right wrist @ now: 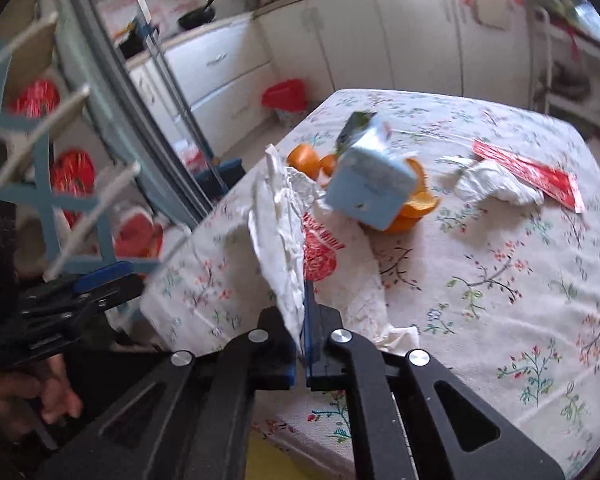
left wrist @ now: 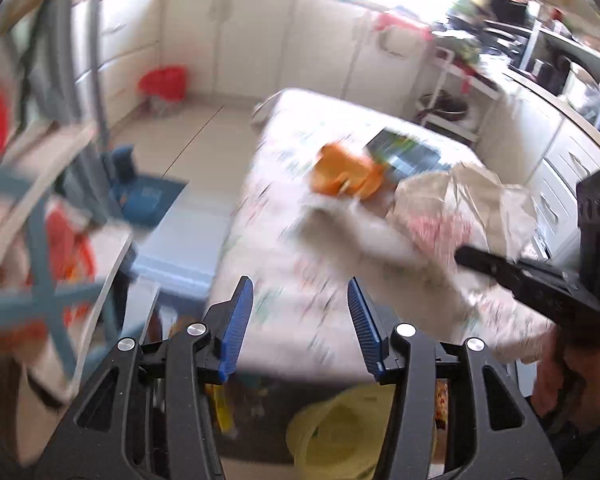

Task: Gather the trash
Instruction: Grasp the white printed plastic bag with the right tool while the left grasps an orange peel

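The right tongs (right wrist: 302,344) were clenched on the rim of a white plastic bag (right wrist: 280,240) lying on the counter (right wrist: 500,300), while the left tongs (left wrist: 300,320) hung released and empty. With so thin a pinch, the film could slip free, or a tug might drag the blue carton (right wrist: 370,184) and orange peels (right wrist: 416,208) off the counter's edge.

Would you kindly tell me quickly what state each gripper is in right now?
Left gripper: open, nothing between its blue pads.
Right gripper: shut on the edge of the white plastic bag with red print.
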Demonstrator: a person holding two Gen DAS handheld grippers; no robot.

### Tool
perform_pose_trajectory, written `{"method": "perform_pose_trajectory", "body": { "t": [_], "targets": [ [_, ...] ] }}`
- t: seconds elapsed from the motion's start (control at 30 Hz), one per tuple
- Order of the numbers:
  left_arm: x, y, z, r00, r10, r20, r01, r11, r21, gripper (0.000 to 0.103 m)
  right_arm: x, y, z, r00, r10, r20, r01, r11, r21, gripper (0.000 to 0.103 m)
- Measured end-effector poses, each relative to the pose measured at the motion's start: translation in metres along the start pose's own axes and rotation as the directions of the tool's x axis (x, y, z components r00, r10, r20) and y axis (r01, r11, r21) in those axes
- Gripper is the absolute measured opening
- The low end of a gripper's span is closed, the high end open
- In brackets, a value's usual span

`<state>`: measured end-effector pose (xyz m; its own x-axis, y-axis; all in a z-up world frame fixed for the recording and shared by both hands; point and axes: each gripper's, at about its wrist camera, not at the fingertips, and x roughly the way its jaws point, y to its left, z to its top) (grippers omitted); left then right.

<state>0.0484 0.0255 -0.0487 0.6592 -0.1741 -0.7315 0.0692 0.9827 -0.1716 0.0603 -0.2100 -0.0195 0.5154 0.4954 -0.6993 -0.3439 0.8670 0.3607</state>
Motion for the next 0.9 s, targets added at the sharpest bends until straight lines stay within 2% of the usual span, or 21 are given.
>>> {"method": "perform_pose_trajectory", "body": {
  "t": [0.13,0.27,0.53,0.63,0.7,0.8,0.9],
  "targets": [
    [0.034,-0.032,0.039,1.000,0.004,-0.007,-0.003,0.992,0.124,0.047,-0.022,-0.020,0.003,0.996,0.076,0.048,-0.081,0.989,0.121,0.003],
    [0.072,-0.053,0.066,0.999,0.036,-0.031,-0.030,0.980,0.195,0.047,-0.034,-0.031,0.005,0.991,0.112,0.070,-0.122,0.979,0.164,0.003],
    [0.129,-0.060,0.096,0.991,0.056,-0.118,-0.033,0.981,0.189,0.046,-0.058,-0.041,0.004,0.980,0.162,0.113,-0.182,0.963,0.197,0.003],
    [0.148,-0.058,0.101,0.986,0.053,-0.159,-0.026,0.986,0.166,0.032,-0.058,-0.044,0.002,0.980,0.168,0.109,-0.188,0.961,0.203,0.003],
    [0.154,-0.055,0.102,0.985,0.037,-0.170,-0.014,0.990,0.138,0.018,-0.058,-0.047,0.000,0.980,0.170,0.104,-0.189,0.957,0.218,0.003],
    [0.160,-0.056,0.103,0.986,0.035,-0.163,-0.014,0.991,0.132,0.007,-0.056,-0.053,-0.001,0.979,0.176,0.102,-0.196,0.949,0.245,0.003],
    [0.156,-0.061,0.102,0.989,0.043,-0.139,-0.023,0.989,0.145,0.005,-0.058,-0.057,-0.001,0.978,0.179,0.105,-0.200,0.945,0.259,0.003]
  ]
}}
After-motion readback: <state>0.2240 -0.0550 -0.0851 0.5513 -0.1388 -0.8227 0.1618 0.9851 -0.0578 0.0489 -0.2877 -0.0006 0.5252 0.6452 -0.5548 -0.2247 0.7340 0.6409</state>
